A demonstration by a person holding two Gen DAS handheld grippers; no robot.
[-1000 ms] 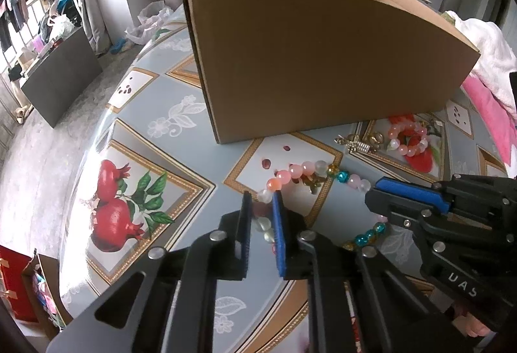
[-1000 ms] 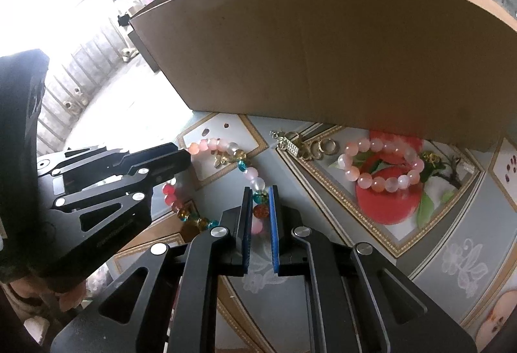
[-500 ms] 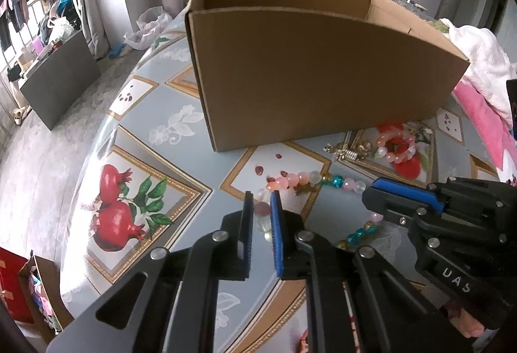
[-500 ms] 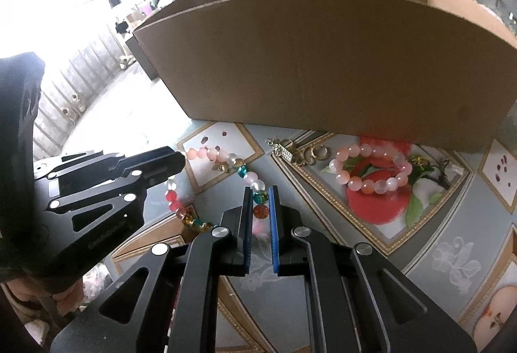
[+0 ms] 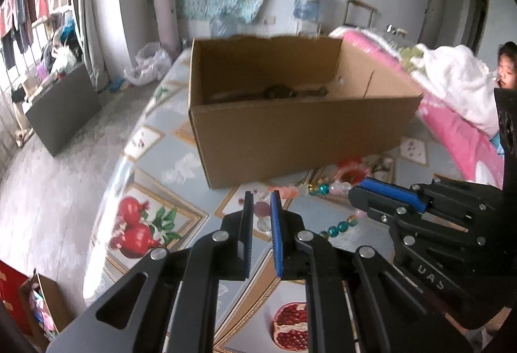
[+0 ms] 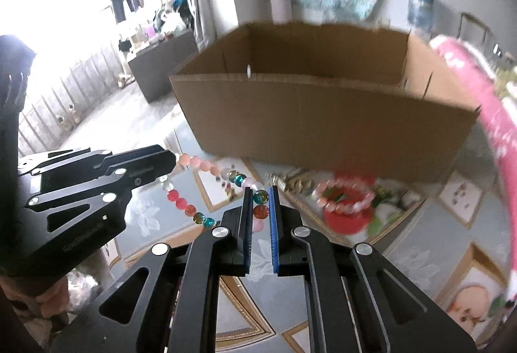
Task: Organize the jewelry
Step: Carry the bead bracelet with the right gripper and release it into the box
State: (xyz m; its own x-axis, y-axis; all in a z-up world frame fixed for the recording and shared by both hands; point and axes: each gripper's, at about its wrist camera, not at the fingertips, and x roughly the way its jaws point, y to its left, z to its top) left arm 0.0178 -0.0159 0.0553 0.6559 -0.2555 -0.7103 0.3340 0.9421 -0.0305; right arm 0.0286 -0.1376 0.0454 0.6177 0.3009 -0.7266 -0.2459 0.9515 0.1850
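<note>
A string of mixed beads (image 6: 206, 166), pink, white, teal and amber, hangs lifted between both grippers above the patterned table (image 5: 181, 172). My left gripper (image 5: 261, 201) is shut on its pale beads. My right gripper (image 6: 260, 193) is shut on a teal and an amber bead. The same string (image 5: 336, 228) sags between the tools in the left wrist view. Just beyond stands an open cardboard box (image 5: 290, 133), also seen in the right wrist view (image 6: 323, 126). A pink bead bracelet (image 6: 345, 194) and small gold pieces (image 6: 292, 181) lie on the table in front of the box.
A pink blanket (image 5: 458, 133) with white cloth (image 5: 452, 78) lies right of the box, and a person sits at the far right. The table's left edge (image 5: 106, 191) drops to the floor. Dark items lie inside the box (image 5: 278, 92).
Both grippers have risen and tilted up, carrying the bead string off the table. The box's inside has come into view.
</note>
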